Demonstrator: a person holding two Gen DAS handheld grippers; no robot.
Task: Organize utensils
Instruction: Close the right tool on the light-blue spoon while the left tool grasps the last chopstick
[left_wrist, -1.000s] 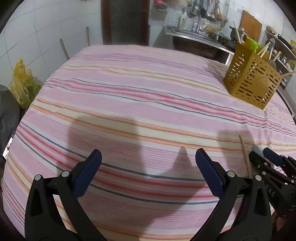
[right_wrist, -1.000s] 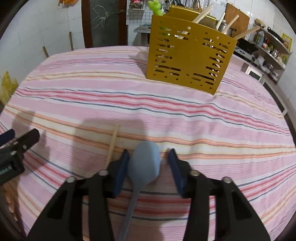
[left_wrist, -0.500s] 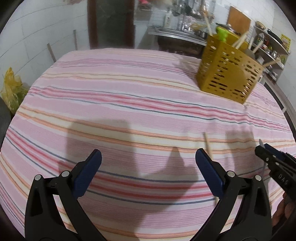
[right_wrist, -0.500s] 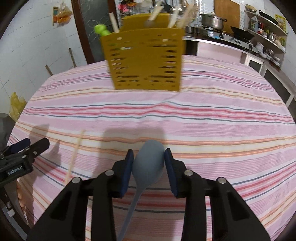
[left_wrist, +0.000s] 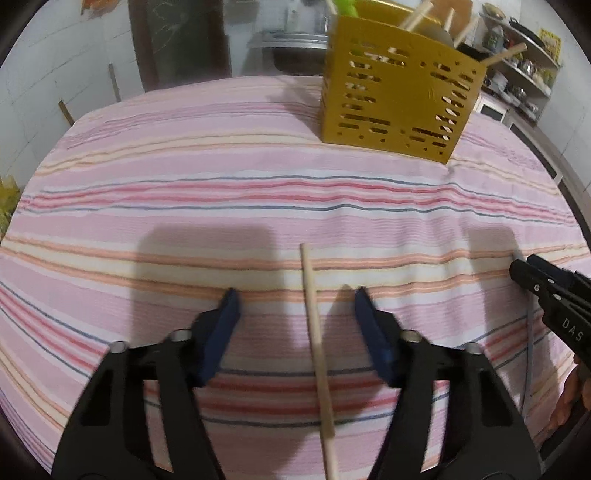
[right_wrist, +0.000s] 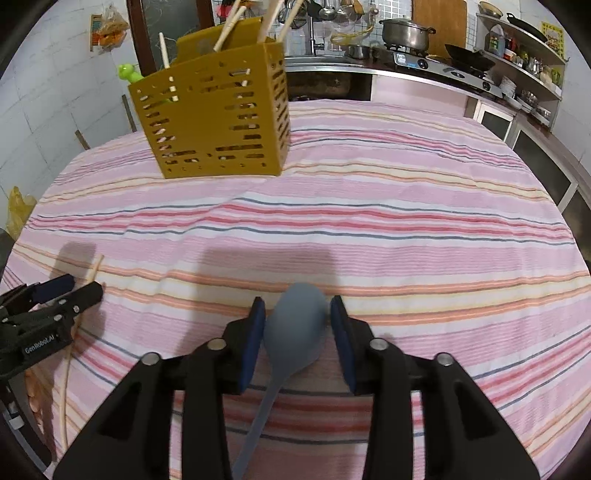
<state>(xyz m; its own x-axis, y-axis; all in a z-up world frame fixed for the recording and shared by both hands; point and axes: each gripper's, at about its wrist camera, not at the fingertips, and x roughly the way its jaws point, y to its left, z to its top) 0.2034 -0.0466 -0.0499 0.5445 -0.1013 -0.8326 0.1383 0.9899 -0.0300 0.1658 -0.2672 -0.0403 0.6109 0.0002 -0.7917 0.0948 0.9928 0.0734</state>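
Straddling a wooden chopstick (left_wrist: 317, 343) on the striped surface (left_wrist: 258, 184), the left claw (left_wrist: 297, 306) stands spread. The right claw (right_wrist: 297, 314) pinches a grey spoon (right_wrist: 291, 328).

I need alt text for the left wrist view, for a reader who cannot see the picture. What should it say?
The open left gripper straddles a wooden chopstick lying on a pink striped tablecloth, its blue pads apart from the stick on both sides. A yellow perforated utensil holder with sticks in it stands farther back, and the right gripper enters from the right edge.
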